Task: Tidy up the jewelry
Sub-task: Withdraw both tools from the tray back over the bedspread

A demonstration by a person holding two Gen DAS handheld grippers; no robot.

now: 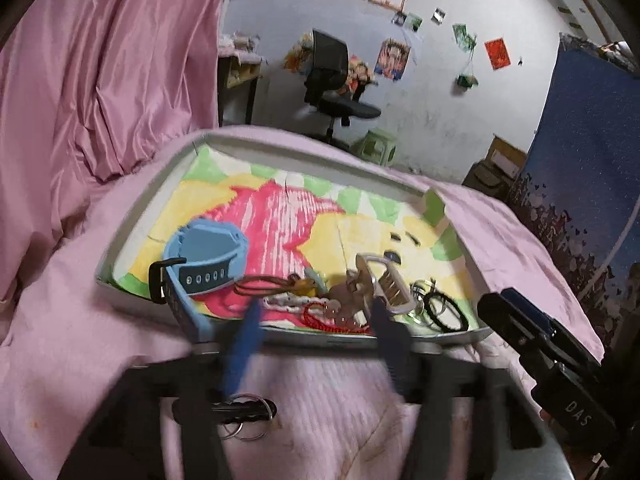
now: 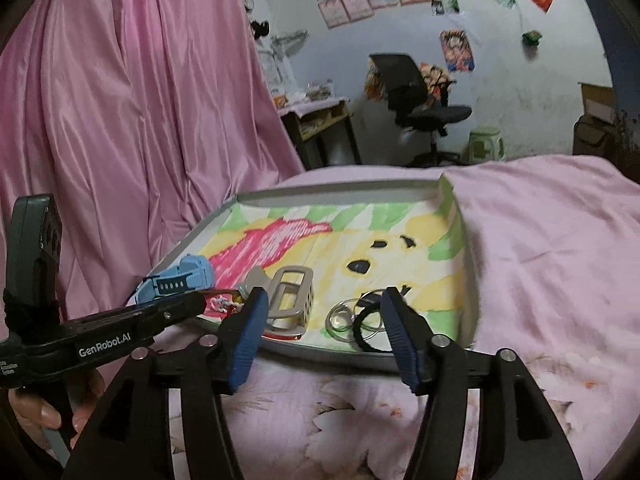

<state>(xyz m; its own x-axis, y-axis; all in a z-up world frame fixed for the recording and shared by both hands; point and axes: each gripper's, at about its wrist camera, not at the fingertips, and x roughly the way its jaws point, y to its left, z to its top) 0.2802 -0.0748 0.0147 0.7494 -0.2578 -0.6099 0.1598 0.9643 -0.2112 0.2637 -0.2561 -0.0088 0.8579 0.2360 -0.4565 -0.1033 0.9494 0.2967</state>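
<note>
Jewelry lies piled along the near edge of a shallow tray (image 2: 328,190) on a pink bed – blue watch (image 2: 180,276), metal buckle (image 2: 290,300), black hair ties (image 2: 370,326). Left gripper (image 1: 316,312) and right gripper (image 2: 324,312) hover wide open, empty. Tangled cords risk dragging neighbours out over the low rim

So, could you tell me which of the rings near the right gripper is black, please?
The black loop, nearest the tray's front edge. The ring beside it is silvery, with clear rings overlapping both.
</note>
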